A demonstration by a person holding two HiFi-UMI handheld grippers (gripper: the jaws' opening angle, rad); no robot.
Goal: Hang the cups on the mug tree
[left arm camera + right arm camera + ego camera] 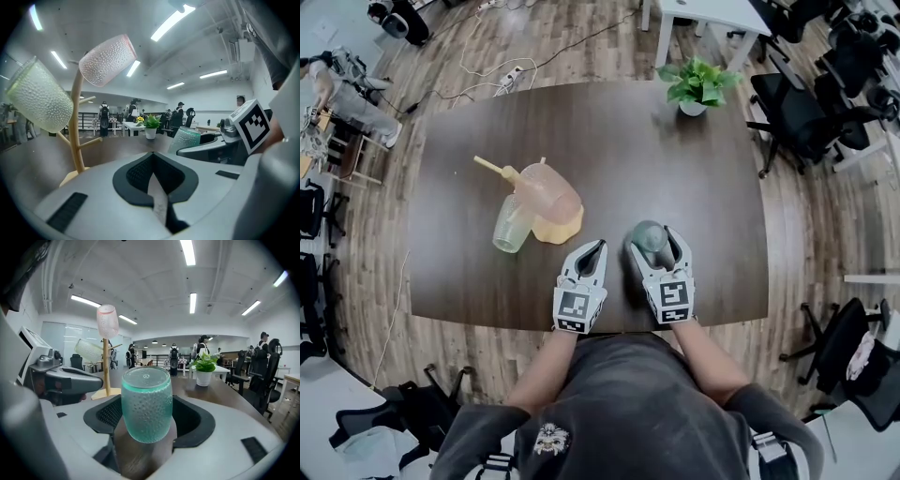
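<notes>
A wooden mug tree (551, 228) stands left of the table's middle. It carries a pink cup (548, 192) and a pale green cup (512, 225), both tilted mouth-down on its pegs. A teal dimpled cup (652, 240) (146, 404) stands upside down near the table's front edge. My right gripper (653, 236) (146, 420) has one jaw on each side of it and is shut on it. My left gripper (594, 249) (152, 178) lies just left of it, shut and empty, pointing toward the tree (76, 131).
A potted plant (698, 86) sits at the table's far right corner. Black office chairs (797, 112) stand to the right of the dark wooden table (675, 159). Cables run over the floor behind the table, and people stand far off in the room.
</notes>
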